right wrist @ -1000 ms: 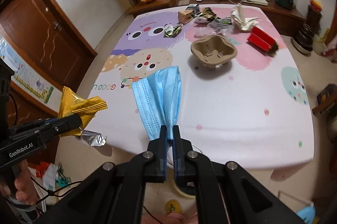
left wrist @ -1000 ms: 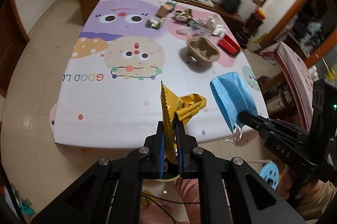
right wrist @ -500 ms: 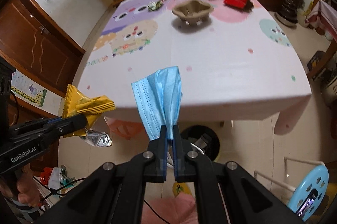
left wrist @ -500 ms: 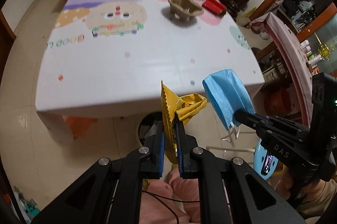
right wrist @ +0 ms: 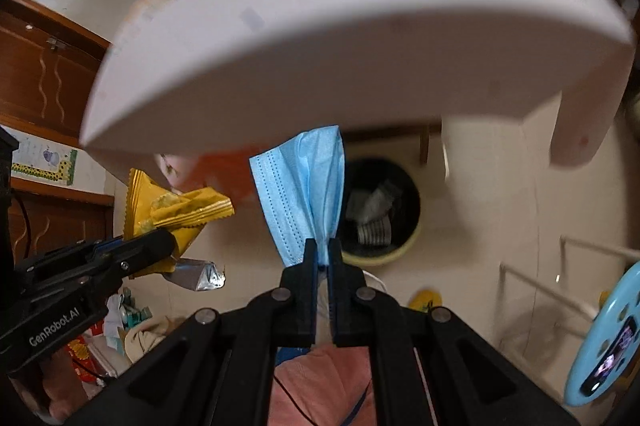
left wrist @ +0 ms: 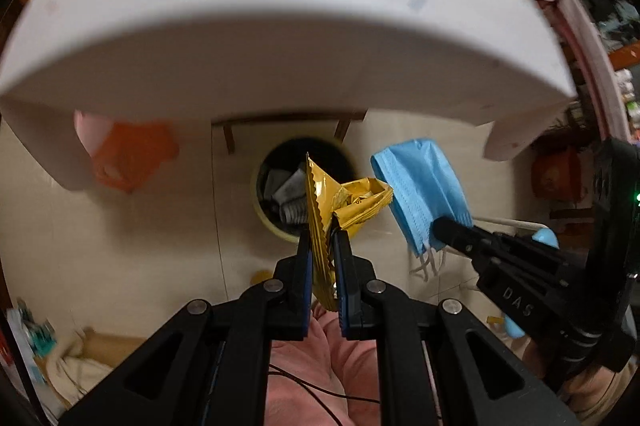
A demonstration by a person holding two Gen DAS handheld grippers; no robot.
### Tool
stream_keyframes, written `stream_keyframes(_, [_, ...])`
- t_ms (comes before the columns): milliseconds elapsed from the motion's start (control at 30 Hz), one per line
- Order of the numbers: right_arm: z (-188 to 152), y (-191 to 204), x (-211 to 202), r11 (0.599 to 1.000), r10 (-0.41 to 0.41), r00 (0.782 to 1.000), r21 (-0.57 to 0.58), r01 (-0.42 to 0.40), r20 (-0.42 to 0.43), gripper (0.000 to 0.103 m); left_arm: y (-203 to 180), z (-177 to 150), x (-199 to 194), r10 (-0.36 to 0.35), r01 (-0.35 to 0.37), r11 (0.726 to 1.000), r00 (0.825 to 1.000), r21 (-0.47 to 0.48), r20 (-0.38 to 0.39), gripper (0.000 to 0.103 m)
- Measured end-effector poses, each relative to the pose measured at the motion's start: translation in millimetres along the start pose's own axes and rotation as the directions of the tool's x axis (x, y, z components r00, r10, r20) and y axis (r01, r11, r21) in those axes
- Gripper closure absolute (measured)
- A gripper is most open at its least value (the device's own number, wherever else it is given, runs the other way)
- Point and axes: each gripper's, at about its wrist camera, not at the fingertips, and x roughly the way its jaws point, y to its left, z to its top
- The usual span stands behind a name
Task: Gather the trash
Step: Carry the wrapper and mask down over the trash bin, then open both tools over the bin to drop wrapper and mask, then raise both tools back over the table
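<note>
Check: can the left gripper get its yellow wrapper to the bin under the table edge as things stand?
Probably yes. The left gripper, jaws shut on the yellow wrapper, points down at the open bin. Nothing lies between; the table edge overhangs only the bin's far side.

The black two-finger left gripper (left wrist: 323,240) is pointing steeply downward, its jaws pinching a crinkled yellow foil snack wrapper (left wrist: 344,204). Just beside it, the black two-finger right gripper (right wrist: 323,250) is tilting down likewise, its jaws clamping a folded light-blue pleated face mask (right wrist: 304,194)
</note>
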Motion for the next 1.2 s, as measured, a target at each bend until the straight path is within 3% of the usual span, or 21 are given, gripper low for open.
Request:
stream_keyframes(267, [-14.2, -55.4, 116.2, 0.997, -0.009, 0.990, 0.072, 0.019, -0.142, 0.099, 13.1, -5.9, 119.2, 0.033, -0.035, 0.998, 0.997, -0.043, -0.067, 0.095])
stream_keyframes(533, [-9.5, -86.2, 216.3, 0.995, -0.025, 0.984, 0.095, 0.042, -0.177, 0.098, 31.1, 1.2, 208.8, 0.047, -0.052, 0.997, 0.996, -0.059, -0.074, 0.093])
stream_keyframes(600, [-6.9, -90.0, 232.4, 0.994, -0.024, 0.984, 0.098, 0.043, -0.178, 0.098, 34.3, 4.5, 225.4, 0.047, -0.051, 0.997, 0.996, -0.058, -0.070, 0.084])
stream_keyframes(733, [3.1, -96.0, 264.7, 0.995, -0.024, 0.984, 0.092, 0.040, -0.175, 0.095, 39.4, 8.7, 248.1, 0.052, -0.054, 0.998, 0.997, -0.037, -0.053, 0.069])
stream_keyframes(800, [6.8, -96.4, 271.4, 0.995, -0.004, 0.986, 0.096, 0.021, -0.168, 0.094, 42.2, 10.2, 254.2, 0.051, -0.053, 0.998, 0.997, -0.029, -0.052, 0.055])
stream_keyframes(900, [12.2, -95.6, 279.8, 0.995, 0.015, 0.987, 0.103, 0.002, -0.160, 0.083, 46.7, 11.8, 255.1, 0.061, -0.061, 0.998, 0.998, -0.019, -0.036, 0.046])
stream_keyframes(1033, [14.5, -93.0, 284.5, 0.993, 0.014, 0.988, 0.122, 0.005, -0.156, 0.068, 54.2, 13.2, 247.9, 0.045, -0.046, 0.999, 0.999, -0.022, -0.020, 0.042])
stream_keyframes(1200, [10.8, -90.0, 286.3, 0.990, 0.013, 0.984, 0.144, 0.013, -0.178, 0.066, 60.6, 13.0, 236.8, 0.048, -0.048, 0.999, 0.999, -0.019, 0.001, 0.042])
